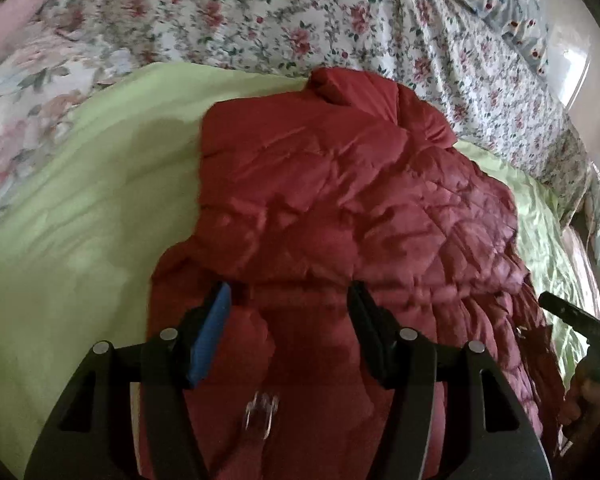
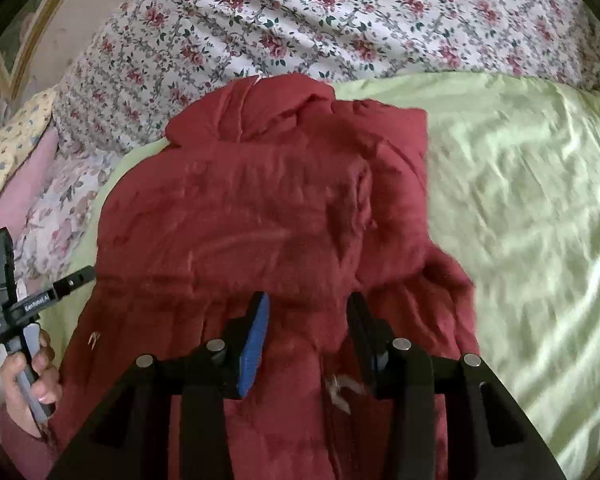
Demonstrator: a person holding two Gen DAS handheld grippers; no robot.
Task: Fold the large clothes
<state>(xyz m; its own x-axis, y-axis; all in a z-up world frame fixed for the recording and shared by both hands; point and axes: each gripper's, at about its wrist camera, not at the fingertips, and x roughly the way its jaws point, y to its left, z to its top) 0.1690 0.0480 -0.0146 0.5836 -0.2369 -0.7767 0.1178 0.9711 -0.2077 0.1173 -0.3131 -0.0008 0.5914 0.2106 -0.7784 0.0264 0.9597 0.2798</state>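
In the left wrist view the left hand-held gripper [image 1: 288, 304] fills the bottom of the frame, jaws spread, with the red quilted jacket [image 1: 340, 208] lying under the gap and neither pad pressing on it. A small clear zip pull [image 1: 260, 412] shows low between the fingers. In the right wrist view the right hand-held gripper [image 2: 306, 312] sits at the bottom centre, jaws also apart over the jacket [image 2: 240, 208], nothing pinched between them. At the lower left of that frame a hand [image 2: 28, 376] grips the handle of the other tool, just beside the jacket's edge. The jacket lies bunched and partly folded in the middle of both frames, its hood end toward the top, resting on a pale green sheet [image 2: 520, 200] that spreads to the right in the right wrist view and to the left in the left one. Beyond it, across the upper frame, a floral bedcover [image 2: 340, 20] covers the bed
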